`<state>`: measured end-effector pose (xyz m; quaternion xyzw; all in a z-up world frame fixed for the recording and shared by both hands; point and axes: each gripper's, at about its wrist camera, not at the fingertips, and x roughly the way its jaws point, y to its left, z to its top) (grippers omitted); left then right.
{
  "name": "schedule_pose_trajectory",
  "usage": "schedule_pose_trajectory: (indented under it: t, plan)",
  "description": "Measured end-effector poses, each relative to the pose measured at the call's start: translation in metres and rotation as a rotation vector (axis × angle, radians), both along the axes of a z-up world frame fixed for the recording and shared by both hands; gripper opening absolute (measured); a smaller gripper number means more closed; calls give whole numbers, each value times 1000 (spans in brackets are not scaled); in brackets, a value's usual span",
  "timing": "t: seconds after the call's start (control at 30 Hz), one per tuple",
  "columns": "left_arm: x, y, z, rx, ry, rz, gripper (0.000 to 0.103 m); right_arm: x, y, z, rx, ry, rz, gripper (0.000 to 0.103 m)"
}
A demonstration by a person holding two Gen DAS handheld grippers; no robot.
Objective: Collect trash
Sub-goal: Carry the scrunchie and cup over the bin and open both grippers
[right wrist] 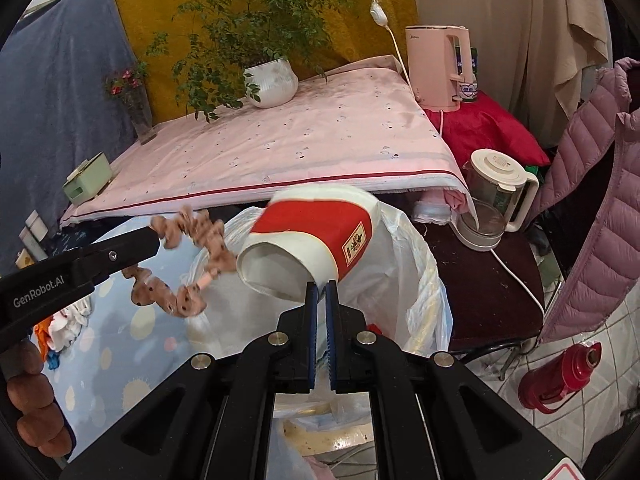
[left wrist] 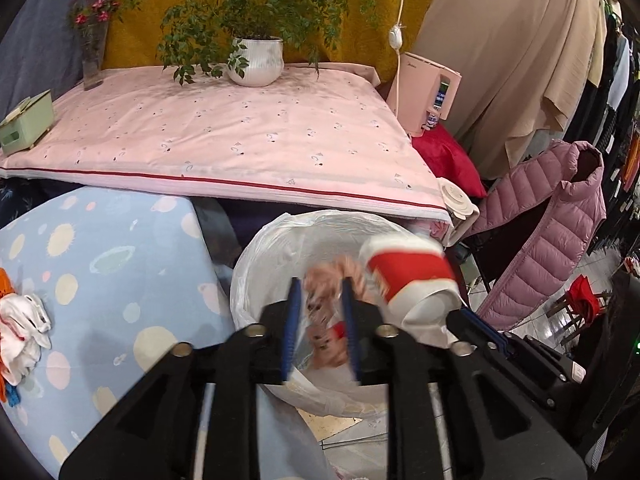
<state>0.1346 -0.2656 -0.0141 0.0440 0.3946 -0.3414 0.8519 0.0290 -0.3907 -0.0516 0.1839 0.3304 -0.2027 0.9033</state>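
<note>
My left gripper [left wrist: 321, 282] is over a bin lined with a white plastic bag [left wrist: 256, 256]. A crumpled pink-brown wrapper [left wrist: 324, 312] hangs blurred and loose between its parted blue pads. In the right wrist view the left gripper [right wrist: 154, 240] reaches in from the left, and the wrapper [right wrist: 188, 236] dangles at its tip above the bag [right wrist: 400, 248]. My right gripper [right wrist: 321, 283] pinches the rim of a red-and-white paper cup [right wrist: 312, 240]. The cup is tilted on its side above the bin. The cup [left wrist: 408, 276] and the right gripper [left wrist: 460, 316] also show in the left wrist view.
A pink-clothed table [left wrist: 240, 140] with a potted plant [left wrist: 256, 60] stands behind the bin. A blue spotted cloth [left wrist: 100, 260] lies to its left. A pink kettle [right wrist: 436, 68], a blender jug [right wrist: 496, 196], a puffer jacket [right wrist: 592, 220] and a red thermos [right wrist: 560, 376] crowd the right.
</note>
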Motion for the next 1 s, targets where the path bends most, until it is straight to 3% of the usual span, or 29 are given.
schedule_pose_trajectory:
  t: [0.07, 0.13, 0.33, 0.6, 0.77, 1.0]
  plan:
    - [2, 1, -2, 2, 2, 15, 37, 0, 0, -1, 7, -1, -6, 17]
    - [5, 5, -5, 6, 9, 28, 38, 0, 1, -1, 5, -1, -13, 32]
    - [9, 24, -7, 8, 8, 72, 43, 1, 17, 7, -14, -13, 8, 51]
    - [8, 68, -2, 4, -15, 149, 49, 12, 55, 18, -38, -21, 66, 63]
    - [13, 108, 5, -7, -38, 227, 60, 24, 87, 23, -43, -24, 128, 64]
    - [25, 171, 4, -6, -41, 349, 63, 44, 132, 30, -43, -27, 216, 67]
